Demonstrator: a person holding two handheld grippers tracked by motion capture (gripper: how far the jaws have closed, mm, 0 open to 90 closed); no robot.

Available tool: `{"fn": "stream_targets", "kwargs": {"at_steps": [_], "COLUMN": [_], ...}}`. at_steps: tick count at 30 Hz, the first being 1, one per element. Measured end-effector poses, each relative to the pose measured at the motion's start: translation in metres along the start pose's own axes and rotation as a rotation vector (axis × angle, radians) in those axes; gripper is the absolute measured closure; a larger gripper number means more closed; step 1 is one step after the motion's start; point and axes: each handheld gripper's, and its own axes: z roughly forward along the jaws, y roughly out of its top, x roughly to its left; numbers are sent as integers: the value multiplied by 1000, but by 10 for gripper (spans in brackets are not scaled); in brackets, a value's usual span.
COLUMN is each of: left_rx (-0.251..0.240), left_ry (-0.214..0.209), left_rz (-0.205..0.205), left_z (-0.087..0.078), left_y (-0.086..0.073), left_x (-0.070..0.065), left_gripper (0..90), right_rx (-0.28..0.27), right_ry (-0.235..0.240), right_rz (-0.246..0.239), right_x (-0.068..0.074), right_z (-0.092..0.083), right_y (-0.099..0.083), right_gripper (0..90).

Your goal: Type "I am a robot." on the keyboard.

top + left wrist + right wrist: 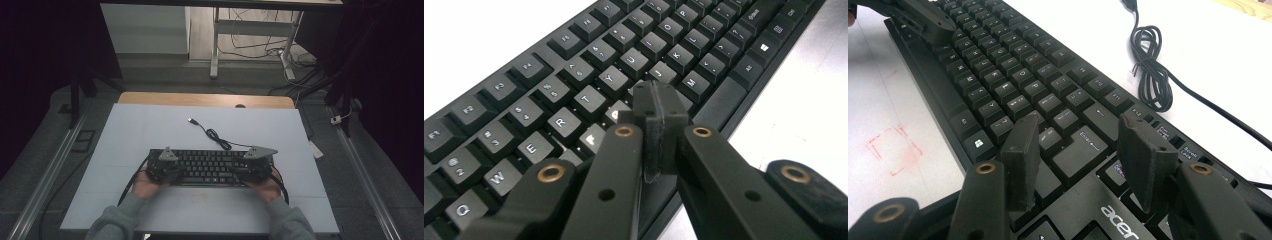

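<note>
Both grippers' fingers (pixel 1020 165) over keyboard (pixel 207 165): left pinched together, right spread.

A white sheet covers the tabletop (pixel 150 125), leaving a wooden strip bare at its far edge. Beyond, grey floor (pixel 160 75) carries a white desk frame (pixel 250 30) and loose cables (pixel 300 65). Metal rails (pixel 45 175) flank both sides; dark, possibly curtained, surroundings.
</note>
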Motion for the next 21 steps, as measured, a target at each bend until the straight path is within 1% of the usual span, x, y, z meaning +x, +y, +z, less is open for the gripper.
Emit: {"fn": "stream_targets", "kwargs": {"at_steps": [10,21], "left_rx": [14,24], "left_ry": [1,0], "left_rz": [8,15], "left_z": [8,10], "left_y": [1,1], "left_x": [-3,-4], "left_gripper": [888,888], "right_rx": [7,5], "right_ry": [1,0], "right_rz": [-3,-3], "right_x": [0,0], "right_z": [1,1], "right_y": [0,0], "right_gripper": [516,516]}}
